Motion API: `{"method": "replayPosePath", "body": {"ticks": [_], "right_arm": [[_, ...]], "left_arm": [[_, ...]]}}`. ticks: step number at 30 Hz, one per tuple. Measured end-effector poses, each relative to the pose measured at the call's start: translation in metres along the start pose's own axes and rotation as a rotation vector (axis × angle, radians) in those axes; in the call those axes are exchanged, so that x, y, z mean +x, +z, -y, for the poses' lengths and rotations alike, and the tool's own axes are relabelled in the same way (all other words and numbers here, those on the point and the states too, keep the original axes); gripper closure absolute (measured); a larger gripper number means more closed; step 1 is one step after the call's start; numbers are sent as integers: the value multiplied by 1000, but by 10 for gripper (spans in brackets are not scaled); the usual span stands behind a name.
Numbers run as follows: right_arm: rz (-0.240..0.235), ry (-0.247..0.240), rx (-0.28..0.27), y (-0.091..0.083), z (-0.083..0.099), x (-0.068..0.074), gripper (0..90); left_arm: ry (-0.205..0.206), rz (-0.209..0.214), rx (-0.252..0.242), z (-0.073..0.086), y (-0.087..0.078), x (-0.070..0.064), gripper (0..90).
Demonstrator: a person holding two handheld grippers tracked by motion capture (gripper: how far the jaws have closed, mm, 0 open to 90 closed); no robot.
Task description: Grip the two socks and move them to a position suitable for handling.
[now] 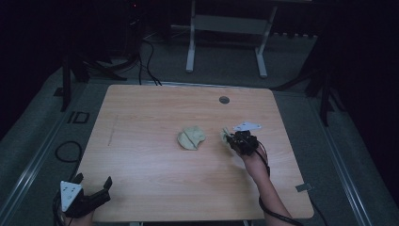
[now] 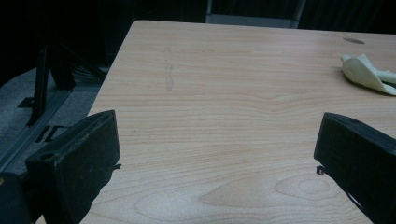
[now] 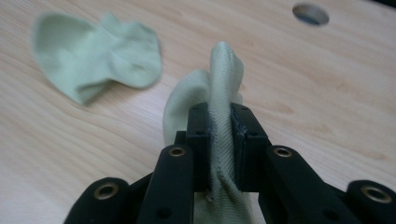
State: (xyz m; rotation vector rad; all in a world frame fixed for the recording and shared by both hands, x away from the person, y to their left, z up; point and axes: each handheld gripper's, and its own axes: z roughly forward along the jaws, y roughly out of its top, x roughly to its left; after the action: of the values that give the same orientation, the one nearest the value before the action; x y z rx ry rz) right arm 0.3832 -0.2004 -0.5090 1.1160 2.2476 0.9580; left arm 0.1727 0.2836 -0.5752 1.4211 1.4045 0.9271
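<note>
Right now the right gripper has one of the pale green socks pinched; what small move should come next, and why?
Probably carry the held sock left toward the other sock at the table's middle. The right gripper is clamped on its fabric, the two socks lie apart, and the left gripper waits open at the near left edge.

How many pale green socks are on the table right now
2. One sock lies loose near the middle of the table. The other sock is pinched upright in the right claw, just to the right of the first. None seems hidden.
</note>
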Motion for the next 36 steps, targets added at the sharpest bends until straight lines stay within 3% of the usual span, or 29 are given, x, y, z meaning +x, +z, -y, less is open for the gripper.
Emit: {"method": "replayPosePath", "body": {"ticks": [8,13,18,22,29,36], "right_arm": [[-50,-36,-54,-37,-13,18,792],[-80,-19,-90,-58,-11,33,792],[-98,-39,-115,-76,-5,50,792],[-106,-72,-121,-86,5,69,792],[-165,-106,-105,-93,34,101,791],[-176,-112,-73,-93,57,118,790]], "left_arm": [[-2,-1,1,0,1,0,5],[-4,-1,1,0,0,1,5],[-1,0,3,0,0,0,5],[-1,1,4,0,1,0,5],[1,3,4,0,0,0,5],[6,7,9,0,2,-1,5]]}}
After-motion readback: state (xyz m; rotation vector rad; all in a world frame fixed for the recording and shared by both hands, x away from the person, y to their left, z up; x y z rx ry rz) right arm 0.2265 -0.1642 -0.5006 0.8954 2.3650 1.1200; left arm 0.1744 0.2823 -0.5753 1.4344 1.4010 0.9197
